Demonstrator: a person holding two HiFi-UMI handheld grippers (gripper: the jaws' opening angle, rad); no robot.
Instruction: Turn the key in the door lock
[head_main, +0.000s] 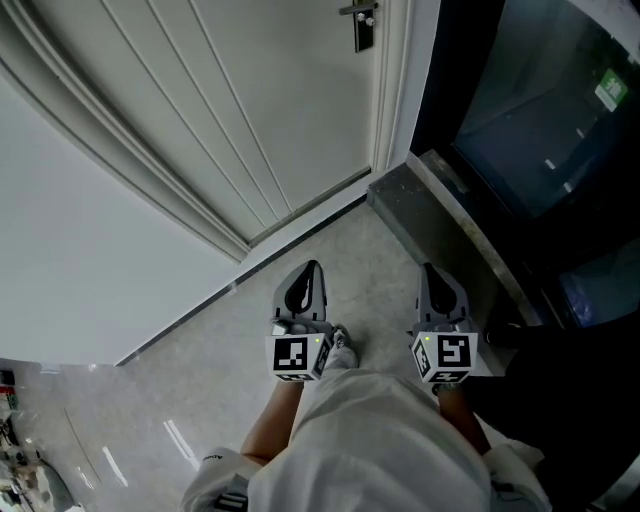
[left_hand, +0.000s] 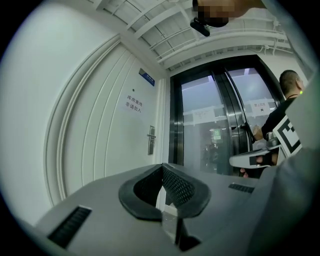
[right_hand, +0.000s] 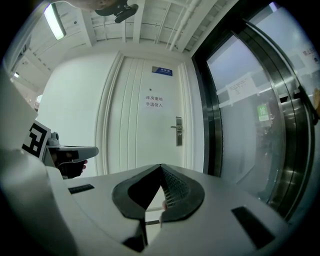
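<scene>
A white panelled door (head_main: 250, 100) stands ahead of me, some way off. Its metal handle and lock plate (head_main: 360, 25) show at the top of the head view, and also as a small lock plate (left_hand: 151, 140) in the left gripper view and a lock plate (right_hand: 178, 131) in the right gripper view. The key is too small to make out. My left gripper (head_main: 311, 268) and right gripper (head_main: 429, 270) are held side by side, pointing level at the door. Both are far from the lock. The left gripper (left_hand: 162, 168) and the right gripper (right_hand: 161, 168) are shut with nothing between the jaws.
Dark-framed glass doors (right_hand: 250, 115) stand right of the white door, behind a dark stone threshold (head_main: 430, 210). A blue plate and a printed notice (right_hand: 154, 101) hang on the door. A white wall (head_main: 90, 260) runs along the left. A person (left_hand: 287, 95) shows at the right edge.
</scene>
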